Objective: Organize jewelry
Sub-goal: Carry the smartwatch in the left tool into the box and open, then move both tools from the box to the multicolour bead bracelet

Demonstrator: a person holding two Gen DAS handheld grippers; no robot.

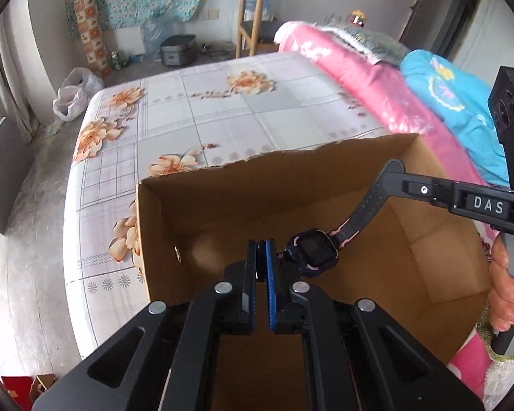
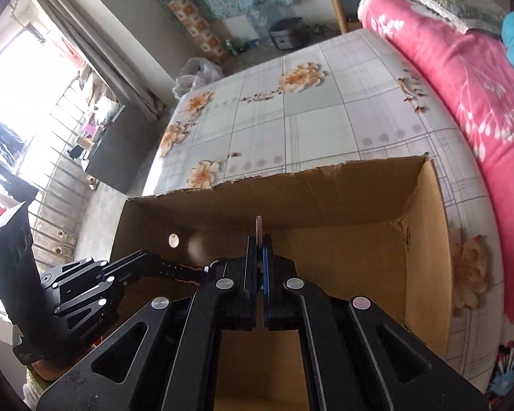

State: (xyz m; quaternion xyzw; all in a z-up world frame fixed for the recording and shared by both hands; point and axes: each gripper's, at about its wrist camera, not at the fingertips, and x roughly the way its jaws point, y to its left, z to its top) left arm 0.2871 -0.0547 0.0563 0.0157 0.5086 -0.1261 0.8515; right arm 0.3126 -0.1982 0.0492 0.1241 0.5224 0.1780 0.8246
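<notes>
A dark purple smartwatch (image 1: 314, 249) with a grey strap hangs over the open cardboard box (image 1: 195, 202). My right gripper (image 1: 392, 167) comes in from the right and is shut on the far end of the strap. My left gripper (image 1: 261, 244) is shut on the strap's other end, right beside the watch face. In the right wrist view my right gripper (image 2: 259, 239) is shut on the strap (image 2: 259, 226), seen edge-on, and the left gripper (image 2: 205, 269) reaches in from the left over the box (image 2: 428, 239).
The box stands on a bed with a floral sheet (image 1: 222, 102). Pink (image 1: 366, 82) and blue (image 1: 462, 102) quilts lie along the right. A wooden chair (image 1: 253, 17) and a plastic bag (image 1: 73, 94) stand beyond the bed. A window with bars (image 2: 34, 102) is left.
</notes>
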